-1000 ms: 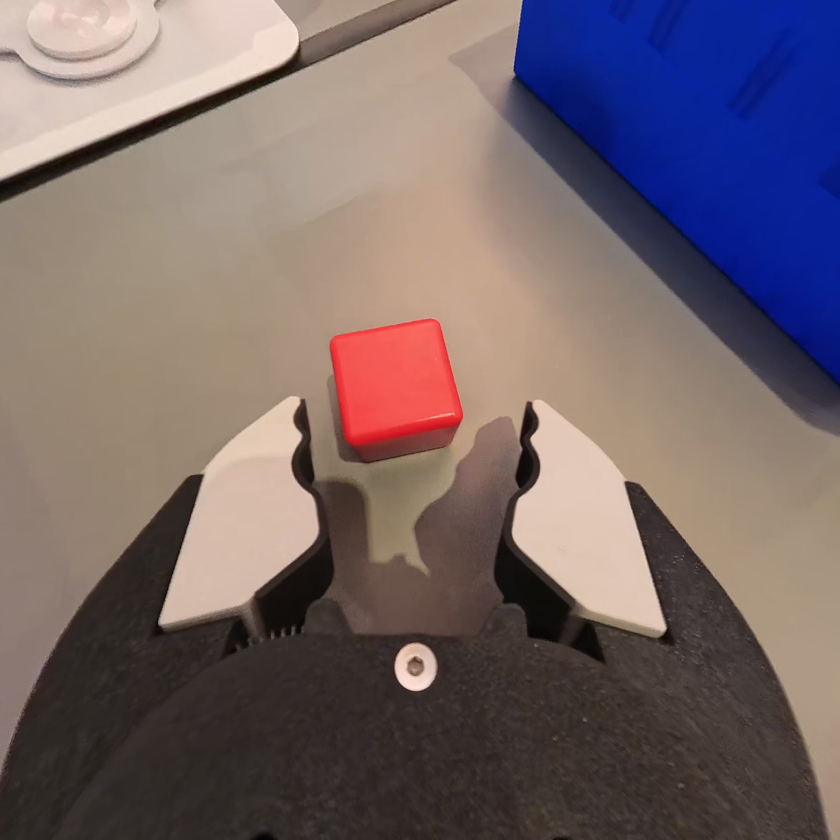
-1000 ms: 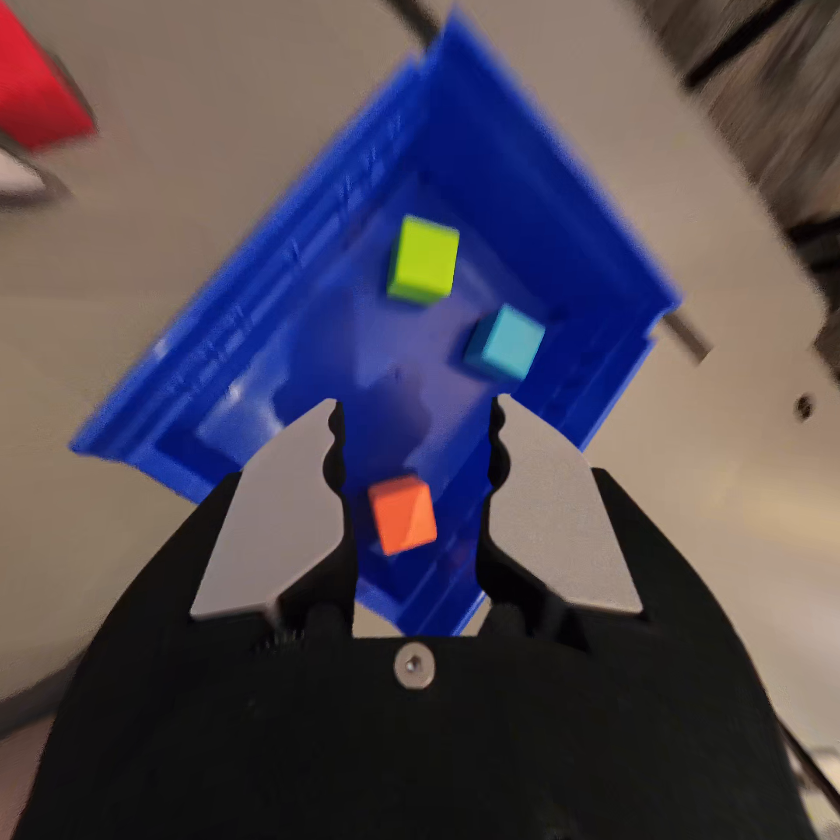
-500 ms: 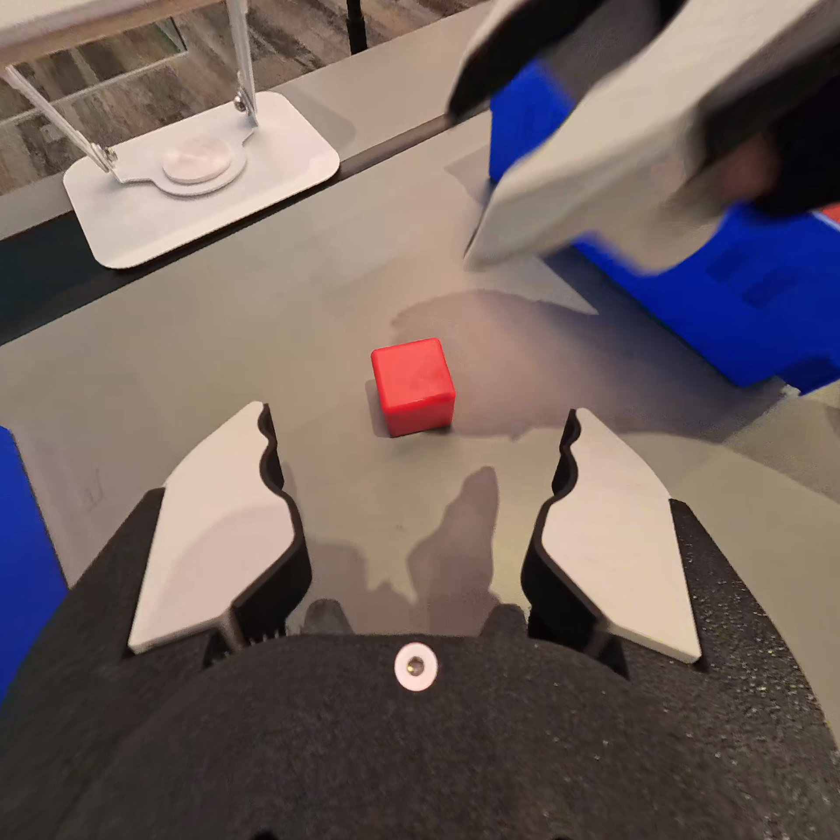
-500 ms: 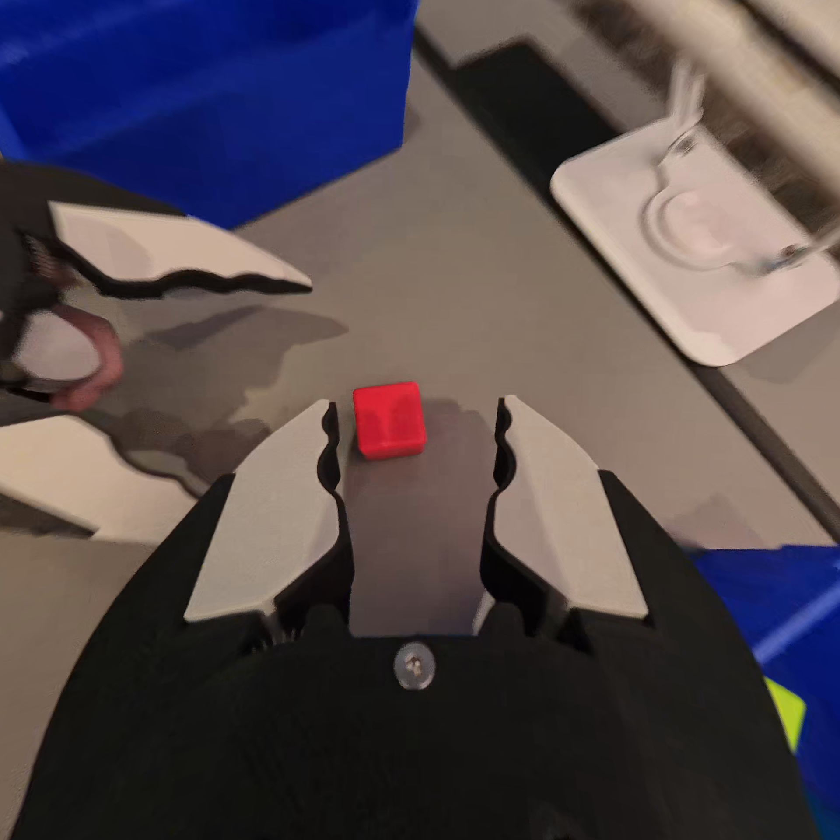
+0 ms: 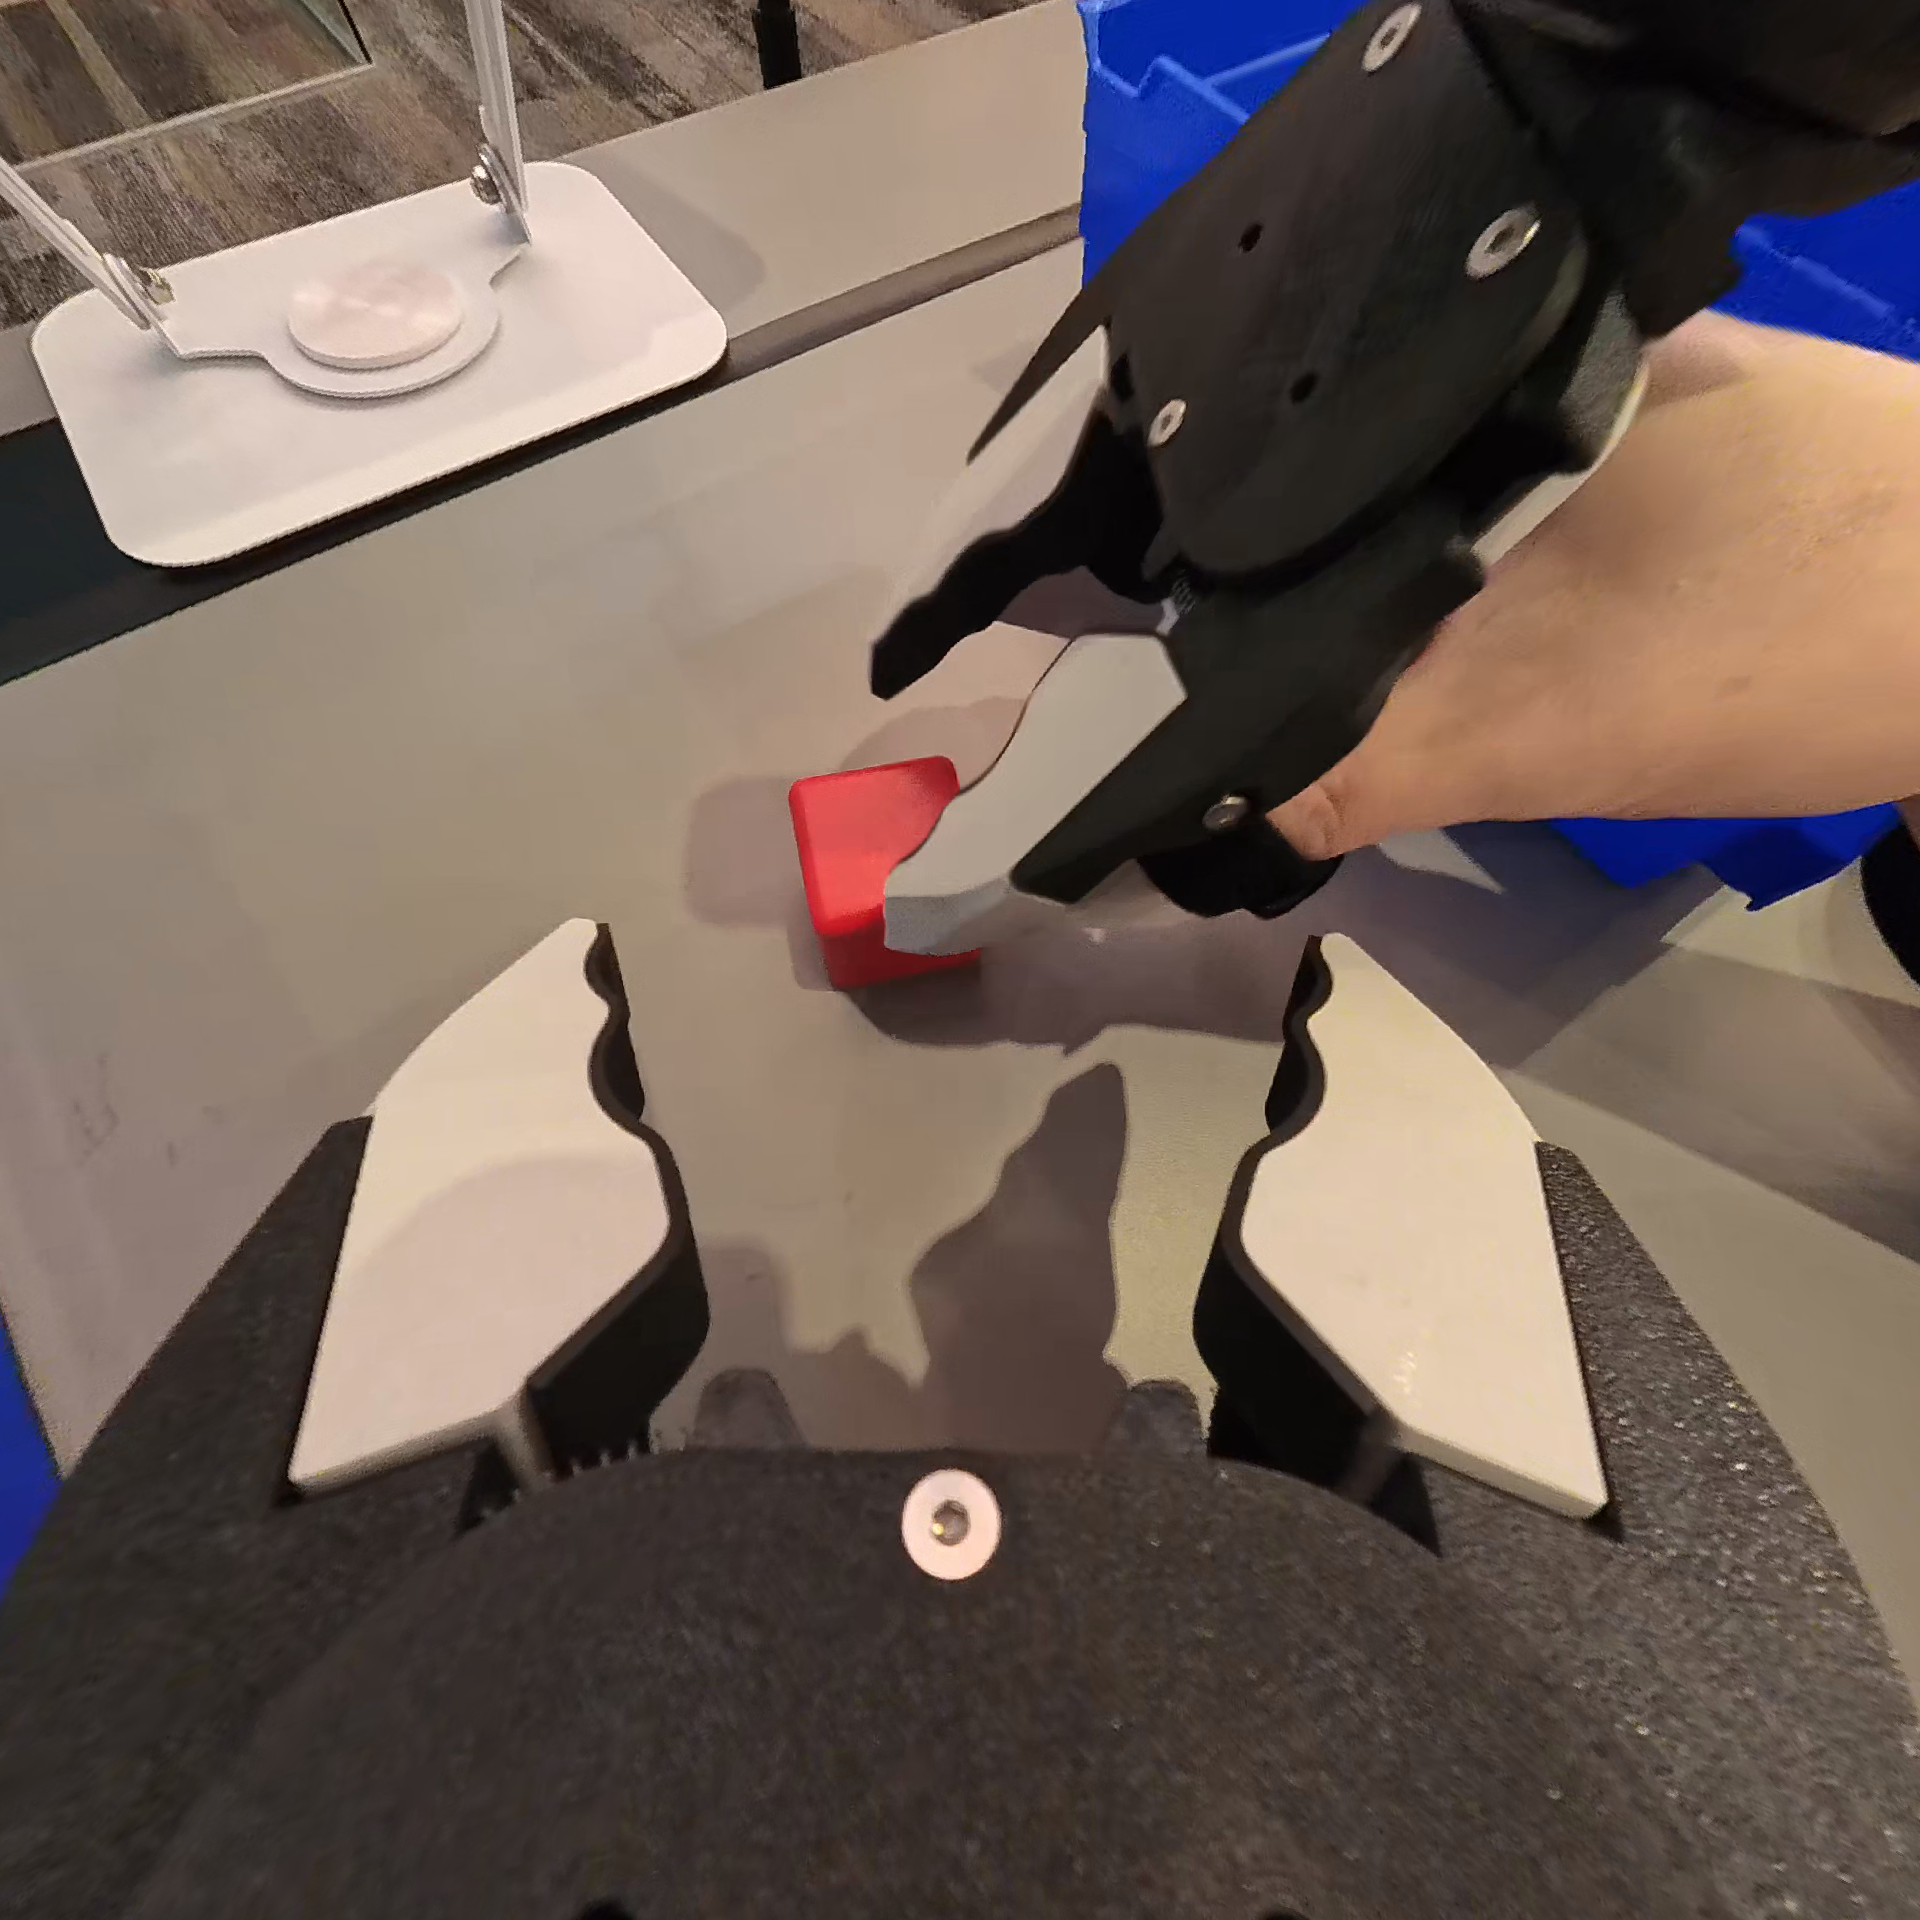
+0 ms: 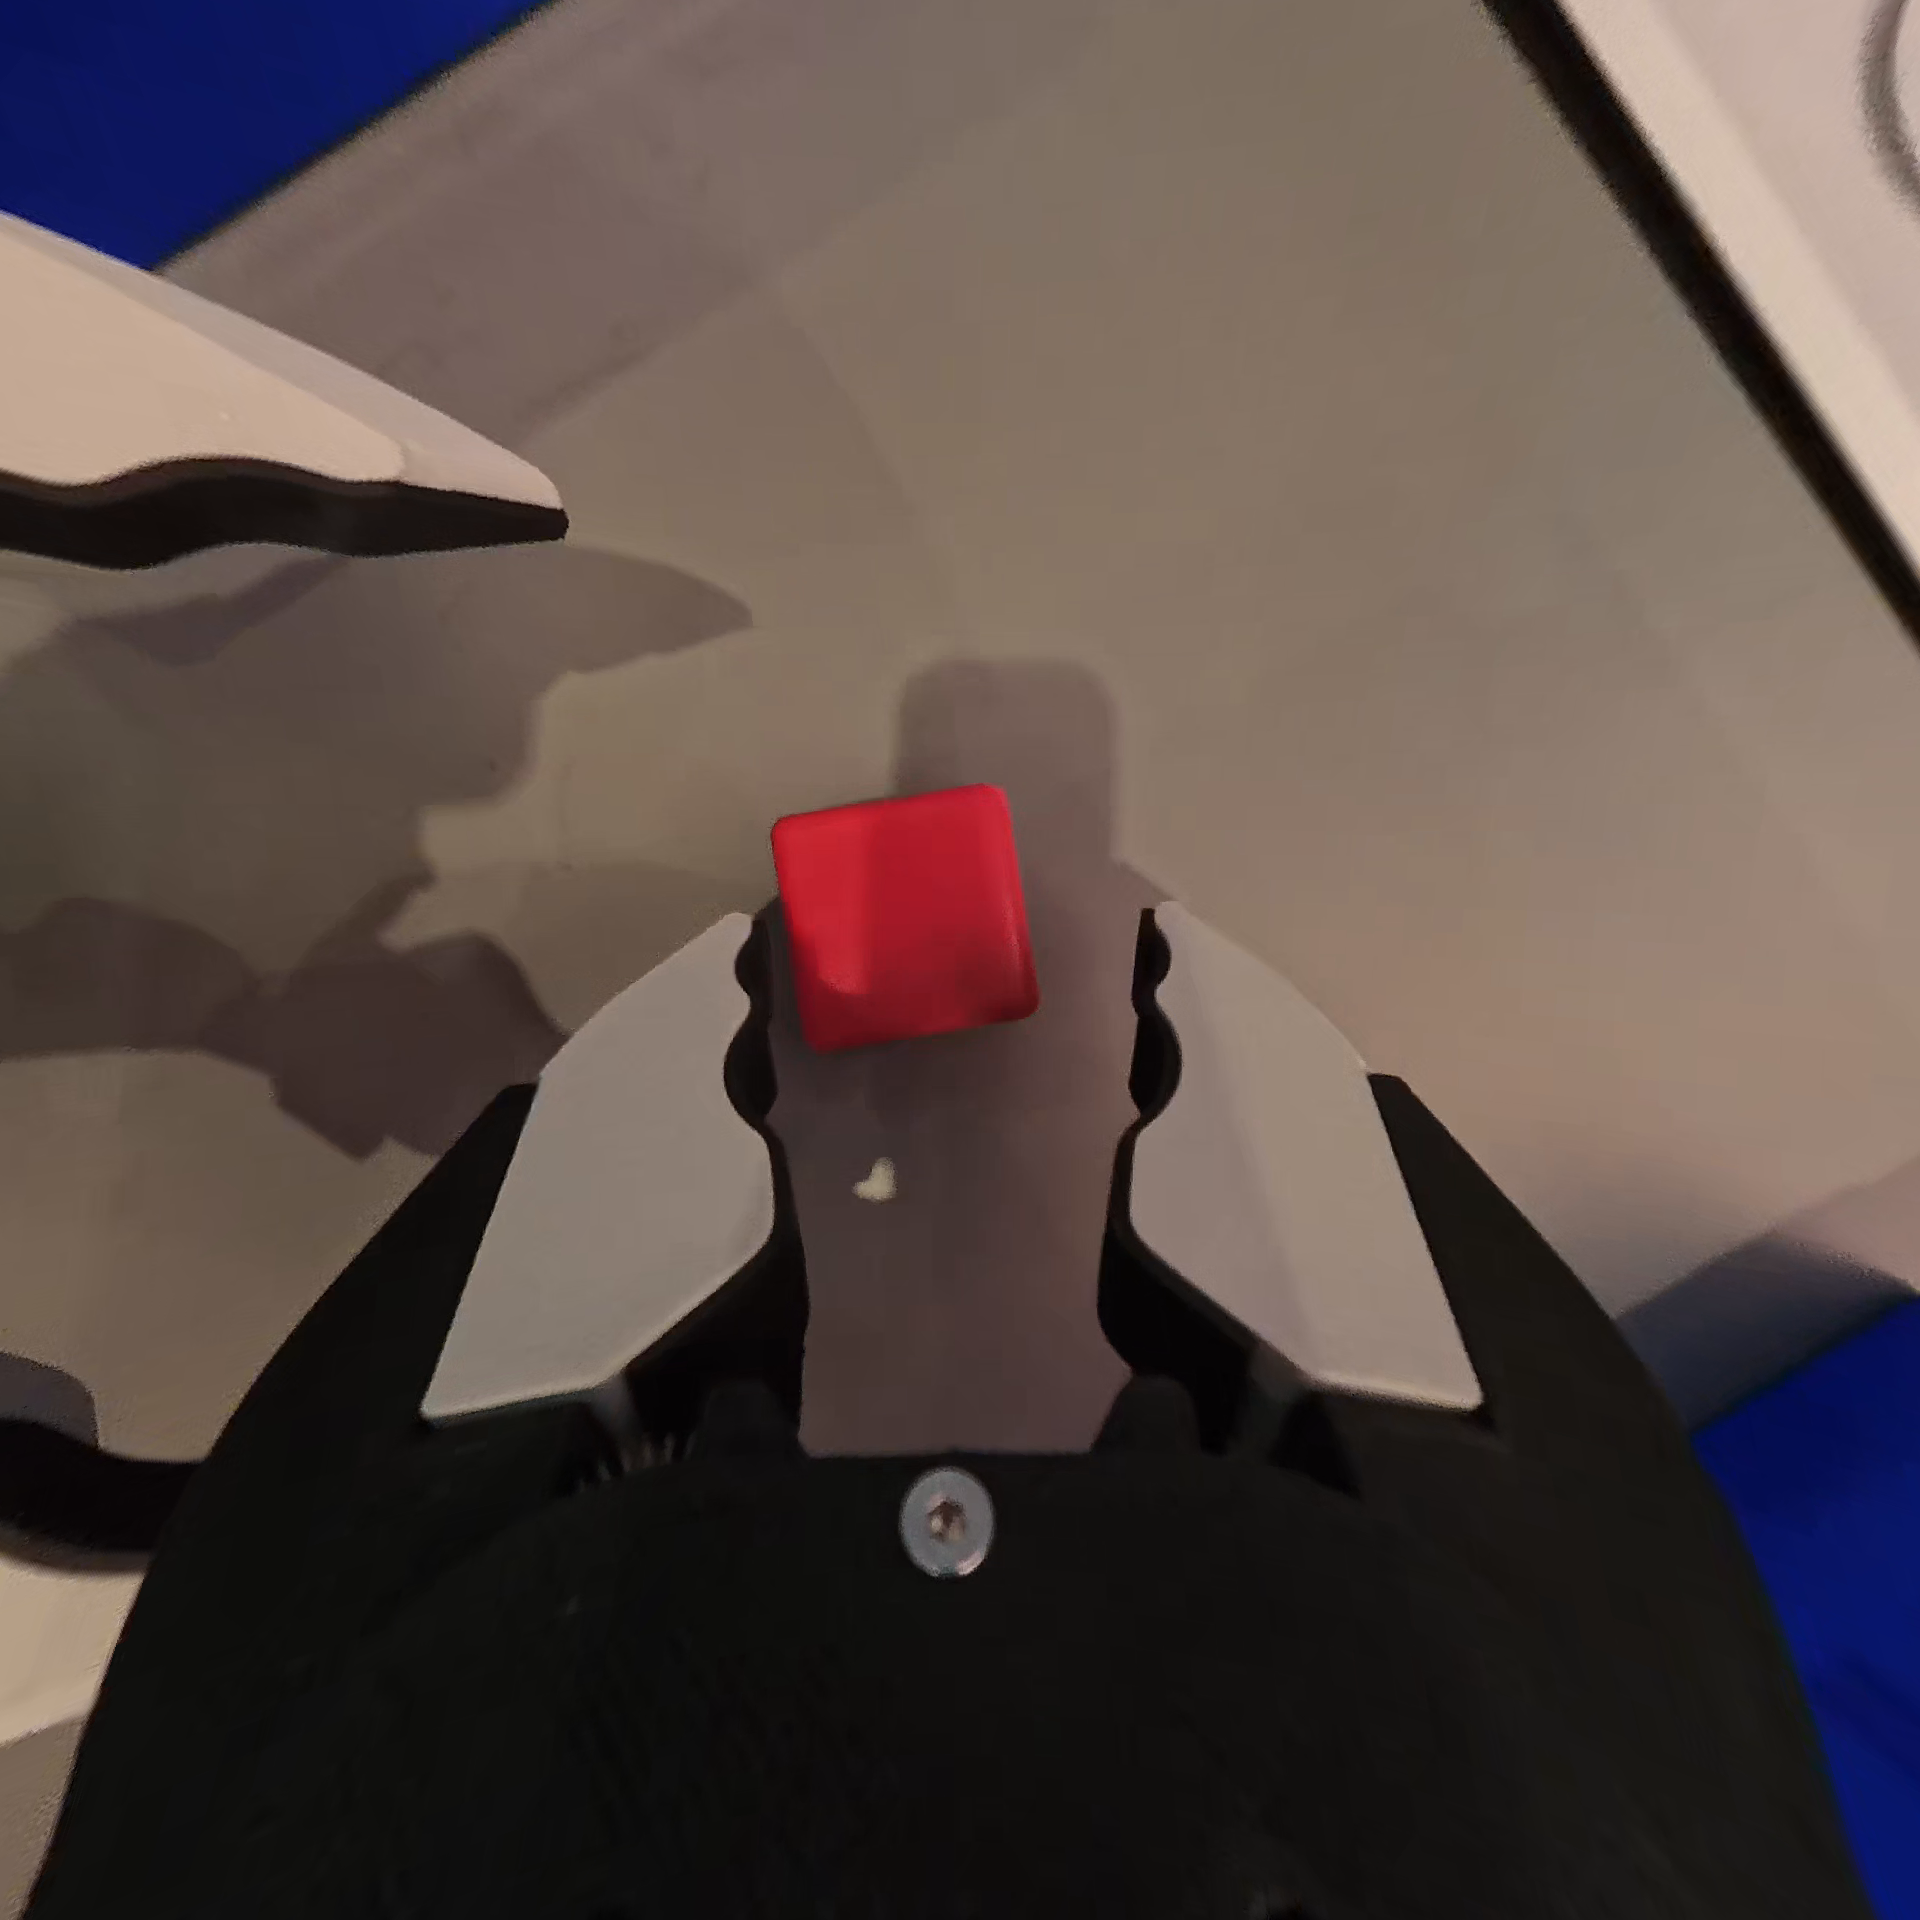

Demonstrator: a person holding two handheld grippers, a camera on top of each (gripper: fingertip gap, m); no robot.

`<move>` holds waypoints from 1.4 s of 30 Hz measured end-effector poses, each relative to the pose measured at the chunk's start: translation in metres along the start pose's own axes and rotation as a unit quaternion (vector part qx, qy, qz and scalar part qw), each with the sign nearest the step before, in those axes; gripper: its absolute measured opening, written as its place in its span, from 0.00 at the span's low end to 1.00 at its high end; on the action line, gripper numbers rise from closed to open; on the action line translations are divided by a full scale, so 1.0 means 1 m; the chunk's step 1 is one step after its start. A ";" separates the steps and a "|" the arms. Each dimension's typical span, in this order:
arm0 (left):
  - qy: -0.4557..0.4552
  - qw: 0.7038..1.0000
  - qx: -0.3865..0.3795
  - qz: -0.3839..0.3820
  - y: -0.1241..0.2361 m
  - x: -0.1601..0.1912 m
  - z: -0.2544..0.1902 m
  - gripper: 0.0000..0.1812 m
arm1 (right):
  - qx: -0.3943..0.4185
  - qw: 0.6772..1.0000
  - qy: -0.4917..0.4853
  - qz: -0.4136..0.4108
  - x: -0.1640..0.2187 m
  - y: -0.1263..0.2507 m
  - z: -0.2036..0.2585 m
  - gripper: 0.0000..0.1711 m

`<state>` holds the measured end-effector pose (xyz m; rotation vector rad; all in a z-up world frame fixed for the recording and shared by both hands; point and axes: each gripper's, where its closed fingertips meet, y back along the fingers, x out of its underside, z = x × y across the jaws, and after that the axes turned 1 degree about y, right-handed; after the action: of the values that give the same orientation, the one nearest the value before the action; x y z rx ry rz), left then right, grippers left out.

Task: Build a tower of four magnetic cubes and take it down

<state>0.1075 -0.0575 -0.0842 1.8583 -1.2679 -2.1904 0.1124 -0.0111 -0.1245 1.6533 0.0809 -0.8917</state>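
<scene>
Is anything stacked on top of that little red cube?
No. The red cube sits alone on the grey table; its top is bare. The right tongs straddle it, open.

Small glossy red plastic cube [image 5: 868, 847] is sitting on grey tabletop [image 5: 364, 831]; right gripper [image 5: 914, 790] is straddling it, left gripper [image 5: 951, 1039] is gaping nearby.

Smooth grey matte tabletop [image 5: 436, 790], lightly scuffed near its left edge. At far left, flat white rounded-rectangle stand base [image 5: 582, 343] with raised round white disc [image 5: 374, 322] in the middle and two thin silver metal legs [image 5: 497, 114] rising from it. Beyond the table edge, dark wood-grain floor [image 5: 208, 62]. At upper right, bright blue plastic bin [image 5: 1164, 114] resting on the tabletop. Sliver of another blue plastic container [image 5: 21, 1455] at the lower left edge.
</scene>
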 end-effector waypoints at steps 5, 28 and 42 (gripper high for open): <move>-0.005 1.000 0.000 -0.002 0.000 -0.001 -0.002 0.66 | 0.000 0.999 0.002 0.034 0.012 -0.012 0.003 0.31; -0.012 1.000 0.008 -0.008 0.001 -0.003 -0.005 0.64 | -0.010 0.998 0.008 -0.056 0.066 0.184 -0.060 0.30; -0.015 1.000 0.019 -0.008 -0.001 -0.002 -0.009 0.62 | -0.082 0.987 0.110 0.084 0.165 0.113 -0.075 0.31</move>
<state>0.1157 -0.0605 -0.0830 1.8618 -1.3129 -2.2264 0.3225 -0.0468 -0.1285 1.5726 0.1602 -0.5572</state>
